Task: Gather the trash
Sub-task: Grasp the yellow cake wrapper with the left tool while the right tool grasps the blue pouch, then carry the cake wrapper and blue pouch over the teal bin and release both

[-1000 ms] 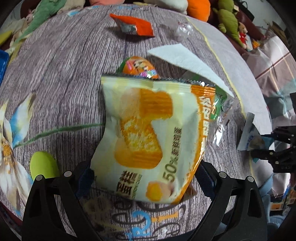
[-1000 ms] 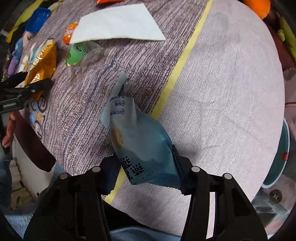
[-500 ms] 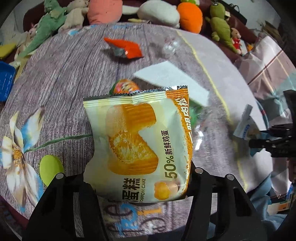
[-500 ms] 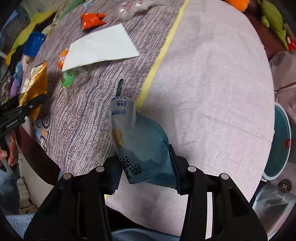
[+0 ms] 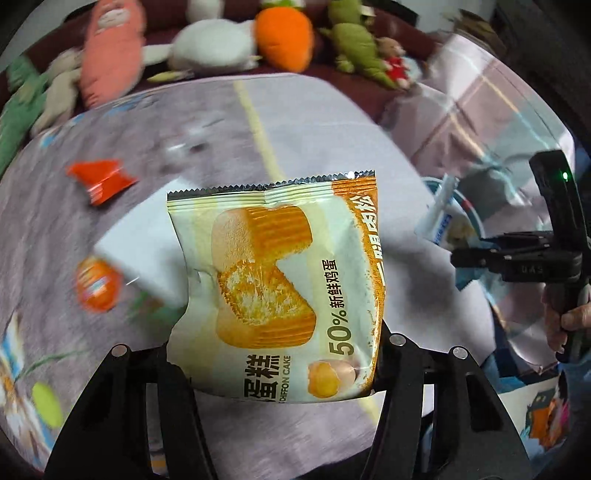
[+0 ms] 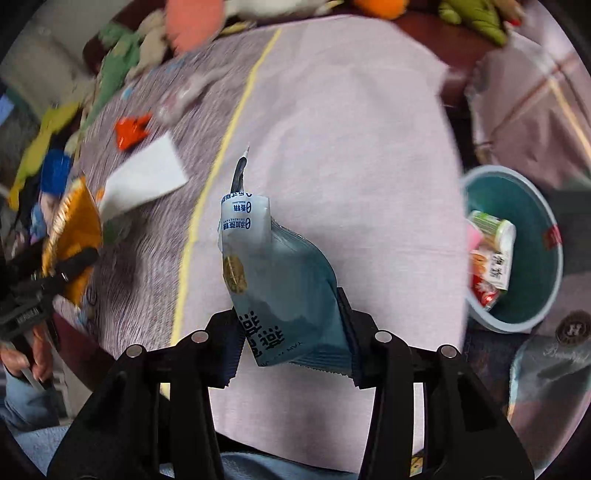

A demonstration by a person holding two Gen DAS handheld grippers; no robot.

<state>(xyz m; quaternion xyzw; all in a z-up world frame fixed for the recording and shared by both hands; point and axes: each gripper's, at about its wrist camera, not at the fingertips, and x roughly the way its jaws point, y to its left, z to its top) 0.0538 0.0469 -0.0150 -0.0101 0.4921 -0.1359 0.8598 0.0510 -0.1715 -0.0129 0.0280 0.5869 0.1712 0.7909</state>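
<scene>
Round clothed table (image 6: 351, 147), plush toys (image 5: 284, 33) behind

place: home | evidence: plush toys (image 5: 280, 37) on sofa; floral tablecloth (image 5: 44, 229)

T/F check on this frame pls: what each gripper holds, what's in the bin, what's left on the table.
1. The left gripper is shut on the chiffon cake wrapper. True.
2. The right gripper is empty. False: it is shut on the blue pouch.
3. The teal bin is empty. False: packaging already lies in it.
4. An orange wrapper lies on the table. True.
</scene>
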